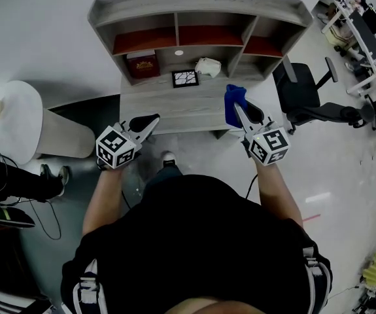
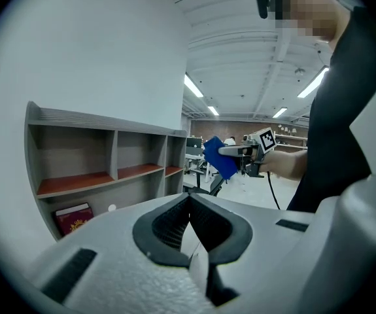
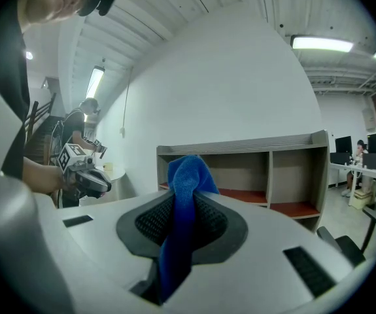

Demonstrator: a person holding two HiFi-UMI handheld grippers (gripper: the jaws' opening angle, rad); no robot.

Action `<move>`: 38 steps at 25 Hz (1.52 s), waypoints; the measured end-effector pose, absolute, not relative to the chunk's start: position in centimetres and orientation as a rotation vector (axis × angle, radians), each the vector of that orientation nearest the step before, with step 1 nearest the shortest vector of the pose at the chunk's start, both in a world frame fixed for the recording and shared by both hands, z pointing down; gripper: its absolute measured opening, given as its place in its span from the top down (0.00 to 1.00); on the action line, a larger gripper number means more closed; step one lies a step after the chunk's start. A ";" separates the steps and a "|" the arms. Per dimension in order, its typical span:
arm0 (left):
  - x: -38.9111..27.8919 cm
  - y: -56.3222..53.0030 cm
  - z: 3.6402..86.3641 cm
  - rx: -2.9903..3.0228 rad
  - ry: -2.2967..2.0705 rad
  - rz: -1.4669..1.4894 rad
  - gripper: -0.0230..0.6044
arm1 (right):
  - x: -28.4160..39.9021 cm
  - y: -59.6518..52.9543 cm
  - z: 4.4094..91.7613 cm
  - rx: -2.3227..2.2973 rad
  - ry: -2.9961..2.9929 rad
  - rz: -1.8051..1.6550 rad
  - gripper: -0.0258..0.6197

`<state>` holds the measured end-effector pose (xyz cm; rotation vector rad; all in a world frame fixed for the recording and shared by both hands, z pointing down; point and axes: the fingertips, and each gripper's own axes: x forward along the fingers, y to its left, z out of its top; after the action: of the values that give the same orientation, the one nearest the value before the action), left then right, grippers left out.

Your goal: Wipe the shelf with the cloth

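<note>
Pinching blue cloth between fingers, right gripper faces shelf; cloth tail vanishes between them. Left gripper fingers pressed together, empty; red book beyond fingertips partly hidden.

Cloth fuzzy blue fabric; shelf matt grey woodgrain, red-brown boards; left gripper matt grey plastic, ribbed black pads.

A plain white wall closes the room at twelve o'clock, and the grey wooden shelf stands against it. At two o'clock a black office chair sits on the pale, glossy floor. Farther out, at one o'clock, are desks carrying dark monitors. A round white table stands at ten o'clock. Long strip lights run along the ribbed white ceiling.
</note>
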<state>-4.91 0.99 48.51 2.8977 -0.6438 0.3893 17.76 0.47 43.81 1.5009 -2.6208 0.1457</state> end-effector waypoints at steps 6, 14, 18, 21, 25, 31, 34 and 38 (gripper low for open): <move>-6.2 -2.6 49.5 2.884 -0.620 0.393 0.94 | 16.1 -3.1 44.7 1.494 -2.602 0.165 0.86; -7.6 -8.1 50.2 2.887 -0.585 0.380 0.94 | 14.4 -8.0 45.9 1.514 -2.569 0.191 0.86; -8.5 -10.2 51.0 2.876 -0.561 0.389 0.94 | 13.7 -10.2 46.3 1.538 -2.553 0.202 0.86; -9.3 -12.2 51.3 2.867 -0.556 0.393 0.94 | 13.3 -11.8 46.2 1.561 -2.546 0.207 0.86; -10.0 -14.7 51.4 2.872 -0.541 0.388 0.94 | 12.9 -14.1 46.5 1.589 -2.522 0.212 0.86; -10.6 -17.6 51.4 2.878 -0.503 0.375 0.94 | 11.8 -16.4 46.6 1.606 -2.497 0.223 0.86; -10.7 -18.8 51.4 2.873 -0.471 0.369 0.94 | 11.6 -17.2 46.1 1.624 -2.474 0.229 0.86; -11.9 -21.3 50.8 2.871 -0.467 0.375 0.94 | 10.8 -19.0 45.5 1.640 -2.462 0.233 0.86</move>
<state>-11.94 -21.32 50.77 2.8709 -0.4669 0.3755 10.76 -19.03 45.46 1.6397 -2.4618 0.2331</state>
